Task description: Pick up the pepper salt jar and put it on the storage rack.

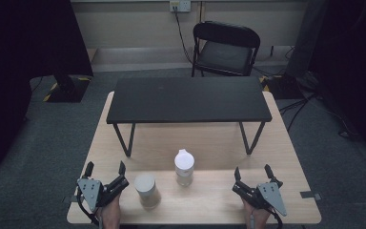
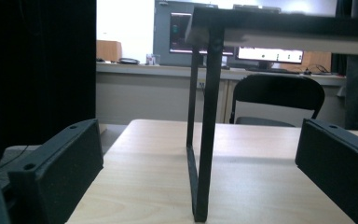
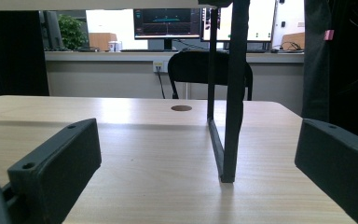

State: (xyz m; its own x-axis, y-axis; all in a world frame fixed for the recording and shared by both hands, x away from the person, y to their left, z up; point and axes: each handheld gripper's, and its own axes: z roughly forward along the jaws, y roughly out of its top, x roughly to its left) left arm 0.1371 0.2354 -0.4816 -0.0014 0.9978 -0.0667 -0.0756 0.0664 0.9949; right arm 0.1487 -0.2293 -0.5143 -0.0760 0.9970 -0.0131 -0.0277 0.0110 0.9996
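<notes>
I see the light wooden table (image 1: 286, 157) carrying a black metal-legged riser shelf (image 1: 188, 99) across its far half, its flat top bare. In front of the shelf stand two small things — a white-capped clear plastic bottle (image 1: 183, 167), upright near the middle, and a pale grey cylindrical cup (image 1: 146, 190), nearer me and to its left. My left gripper (image 1: 106, 170) rests at the near edge just beside the cup, jaws spread wide and holding nothing; my right gripper (image 1: 252, 171) sits well apart from the bottle, jaws likewise spread — empty.
</notes>
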